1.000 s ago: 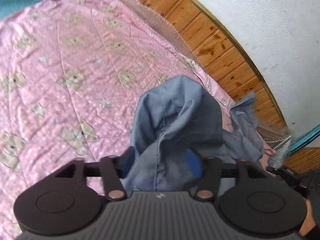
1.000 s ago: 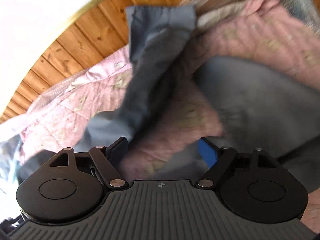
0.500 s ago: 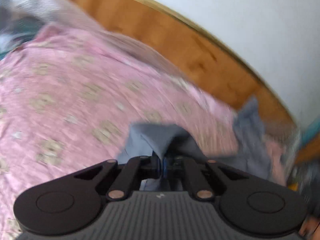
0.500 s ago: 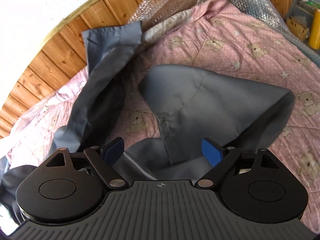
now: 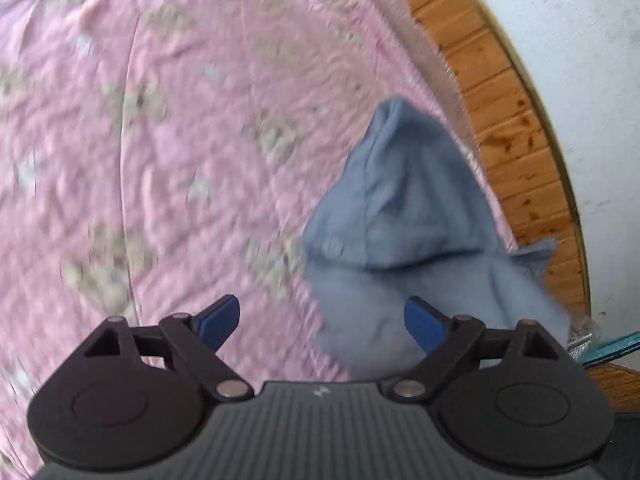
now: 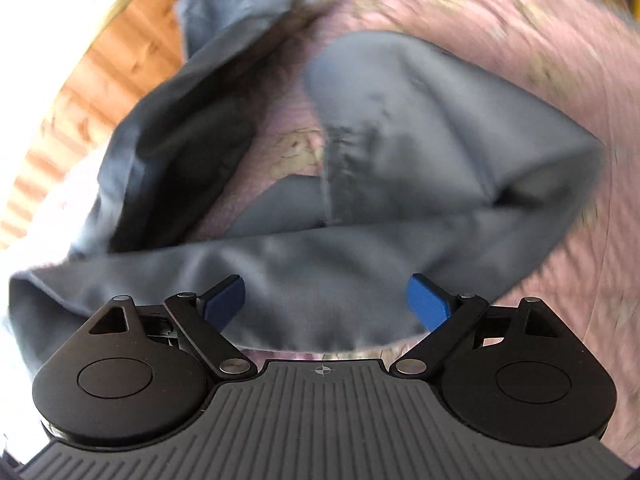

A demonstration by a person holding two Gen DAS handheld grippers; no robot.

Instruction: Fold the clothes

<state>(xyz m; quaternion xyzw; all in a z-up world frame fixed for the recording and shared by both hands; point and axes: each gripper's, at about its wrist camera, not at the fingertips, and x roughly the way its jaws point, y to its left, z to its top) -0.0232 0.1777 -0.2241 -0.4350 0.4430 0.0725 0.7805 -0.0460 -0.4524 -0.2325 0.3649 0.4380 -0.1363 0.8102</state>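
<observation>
Lying crumpled on a pink quilt (image 5: 168, 152): one grey garment (image 5: 400, 216), near the quilt's edge beside a wood-panelled wall (image 5: 516, 128).

Left gripper (image 5: 322, 322): jaws wide apart, having just been opening. Nothing pinched. Blue pads (image 5: 218, 320) stand clear of the cloth on the quilt side; the other pad sits over the garment's near edge, and contact there cannot be told. Between the pads lie part quilt, part grey cloth.

Garment, left view: heaped into a peak, a fold across its middle, one ragged corner trailing toward the wall. White plaster (image 5: 580, 60) above the wood. A teal strip (image 5: 612, 346) shows at the right edge.

Right gripper (image 6: 326, 302): jaws wide apart, having opened slightly further. Nothing gripped. Grey cloth lies below and between the pads (image 6: 428, 304), not pressed by either.

Garment (image 6: 420, 152), right view: spread in loose folds, a seam running down its middle. One long sleeve-like part (image 6: 176, 136) stretches up toward the wall (image 6: 100, 68). A patch of quilt (image 6: 276, 128) with a bear print shows between that part and the main body. More quilt lies to the right.

Both views are blurred; finer detail of the print and the cloth cannot be made out.
</observation>
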